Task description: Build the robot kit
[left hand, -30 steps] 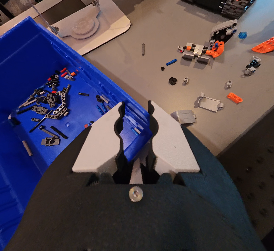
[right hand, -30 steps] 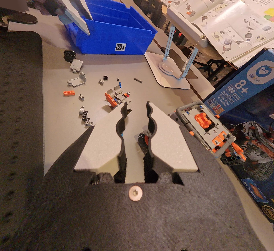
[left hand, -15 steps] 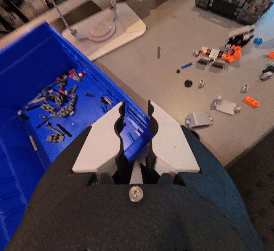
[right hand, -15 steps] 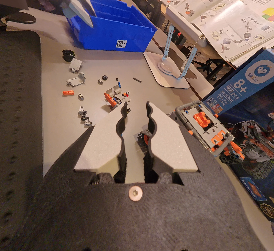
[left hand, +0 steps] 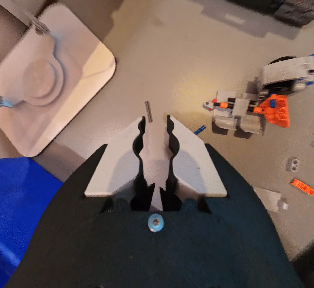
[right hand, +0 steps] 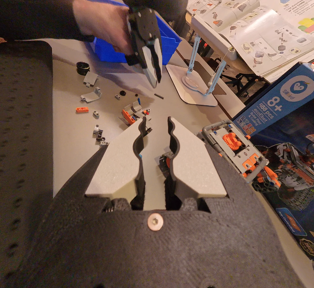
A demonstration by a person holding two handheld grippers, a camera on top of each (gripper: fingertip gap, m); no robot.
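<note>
Left gripper (left hand: 156, 117) is hanging over the grey table (left hand: 169, 50) with its jaws apart and nothing in them, tips right above a small dark axle pin (left hand: 148, 111) at about 12 o'clock. Blue bin (left hand: 20, 203) sits off at 8 o'clock, stand base (left hand: 56, 79) at 10, half-built grey and orange assembly (left hand: 246, 108) at 2. Right gripper (right hand: 156, 118) is also spread and empty, with a framed gear module (right hand: 236, 147) just at 3 o'clock.

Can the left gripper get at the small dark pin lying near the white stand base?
Probably yes. The left gripper is open, its fingertips just short of the dark pin, which lies alone on bare table, apart from the stand base.
</note>
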